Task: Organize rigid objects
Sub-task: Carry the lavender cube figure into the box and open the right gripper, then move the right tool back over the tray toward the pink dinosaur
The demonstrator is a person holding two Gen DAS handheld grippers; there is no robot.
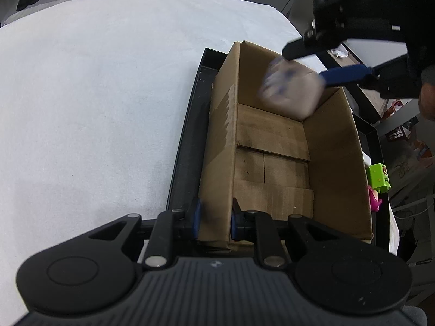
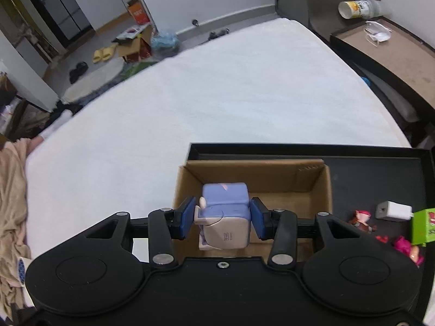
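Observation:
A brown cardboard box (image 1: pixel 334 163) stands in a black tray (image 1: pixel 185 149) on a white bed. My left gripper (image 1: pixel 214 217) is shut on the box's near wall, one blue pad on each side of it. My right gripper (image 1: pixel 304 63) hovers over the box's far end. A blue and white cube-shaped toy (image 2: pixel 225 198) sits between the right gripper's (image 2: pixel 223 217) pads above the box (image 2: pixel 255 168). The pads stand slightly off its sides. In the left wrist view the toy (image 1: pixel 288 89) is blurred just below the fingers, inside the box opening.
On the tray (image 2: pixel 367 168) right of the box lie a white charger (image 2: pixel 392 210), a green carton (image 2: pixel 424 225), a red figure (image 2: pixel 363 220) and a pink figure (image 2: pixel 407 247). White bedding spreads to the left and ahead. A dark side table stands far right.

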